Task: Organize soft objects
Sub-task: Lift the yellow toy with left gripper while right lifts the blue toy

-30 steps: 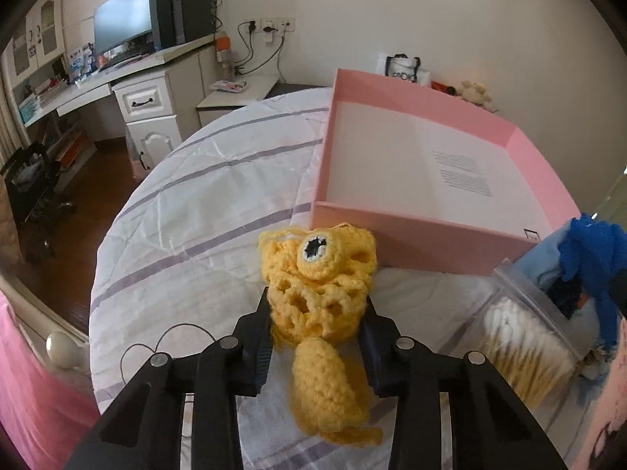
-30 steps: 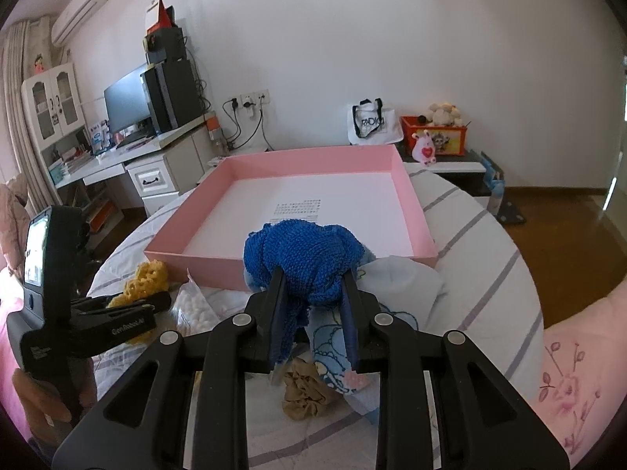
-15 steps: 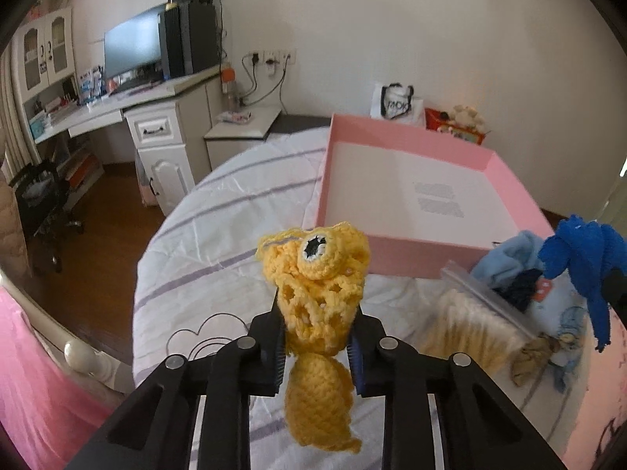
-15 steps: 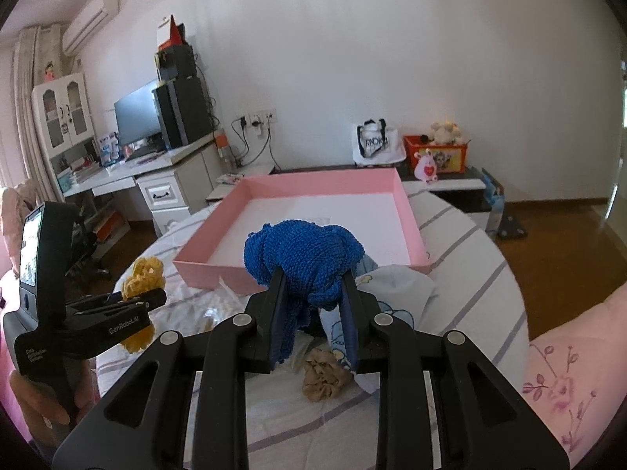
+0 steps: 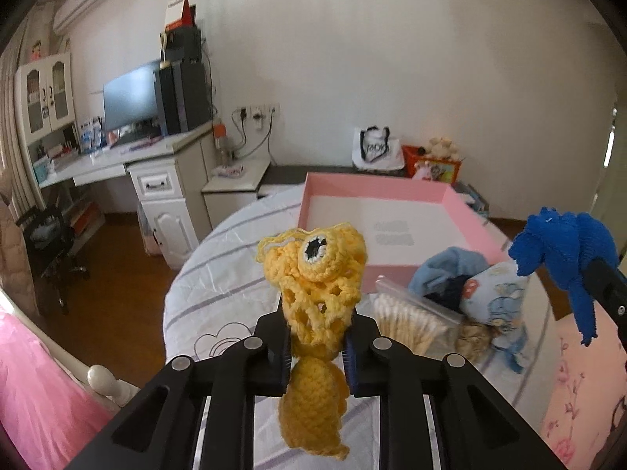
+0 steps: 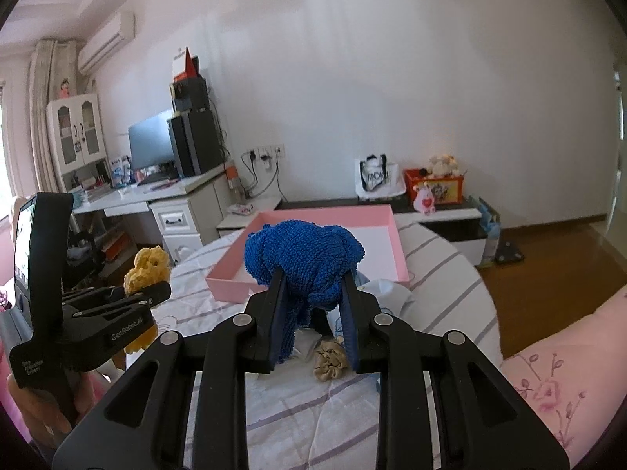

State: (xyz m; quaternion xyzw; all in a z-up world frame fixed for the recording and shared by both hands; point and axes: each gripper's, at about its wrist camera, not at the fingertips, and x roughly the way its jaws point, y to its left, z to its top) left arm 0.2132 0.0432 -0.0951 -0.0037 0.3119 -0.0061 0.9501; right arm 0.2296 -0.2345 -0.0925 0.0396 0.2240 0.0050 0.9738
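My left tool (image 5: 316, 346) is clamped on a yellow crocheted toy (image 5: 315, 293), its netted middle pinched between the pads, the eye end standing up above them and the plump tail hanging below, so its long axis runs roughly upright. My right tool (image 6: 313, 313) is clamped the same way on a blue knitted piece (image 6: 303, 260), which bunches above the pads and trails a strip down between them. Both are lifted clear of the round worktop (image 5: 219, 286) with its striped white cloth.

What the coming move turns on, as I judge it: the pink box (image 5: 382, 192) lies ahead of both tools, at the worktop's far edge, its open side up. From the right tool it sits almost straight ahead, just past the blue piece; from the left tool it is ahead and off to the right. The right hand looks nearer to it.

The box holds nothing yet: only its white floor with some printed text shows. Between the tools and the box's near wall, a light blue printed cloth (image 5: 491, 293), a clear bag of cotton swabs (image 5: 407, 319) and a beige scrunchie (image 6: 330, 358) lie in a heap on the worktop.
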